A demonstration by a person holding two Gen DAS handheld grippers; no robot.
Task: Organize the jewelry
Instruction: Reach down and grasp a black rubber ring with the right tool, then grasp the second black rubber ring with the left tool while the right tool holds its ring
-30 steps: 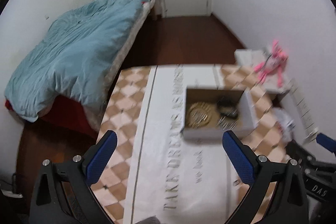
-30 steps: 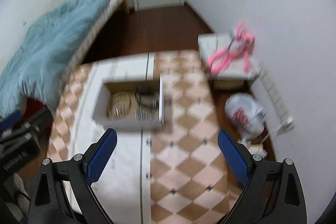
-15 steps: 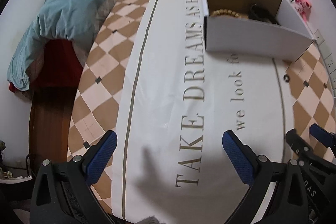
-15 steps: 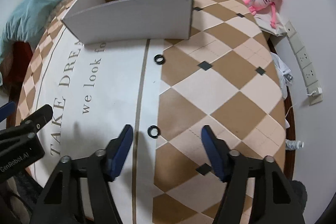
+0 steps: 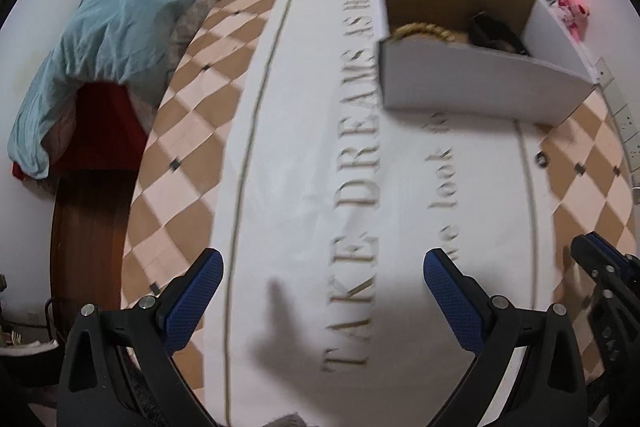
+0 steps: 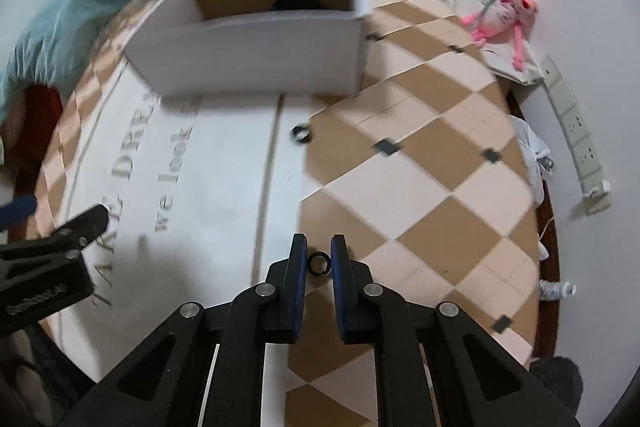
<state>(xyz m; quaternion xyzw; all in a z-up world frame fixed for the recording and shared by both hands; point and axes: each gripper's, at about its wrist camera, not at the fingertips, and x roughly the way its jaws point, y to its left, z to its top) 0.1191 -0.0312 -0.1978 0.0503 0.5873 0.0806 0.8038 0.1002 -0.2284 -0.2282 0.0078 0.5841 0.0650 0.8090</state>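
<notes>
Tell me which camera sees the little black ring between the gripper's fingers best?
The right wrist view. The near black ring sits right between the right gripper's nearly closed blue fingers, sharp and centred. The left wrist view doesn't show that ring; only the other ring appears there, small and blurred.

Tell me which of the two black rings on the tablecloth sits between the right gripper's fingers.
The nearer ring, framed by the right gripper. The other ring lies farther off, near the white box.
</notes>
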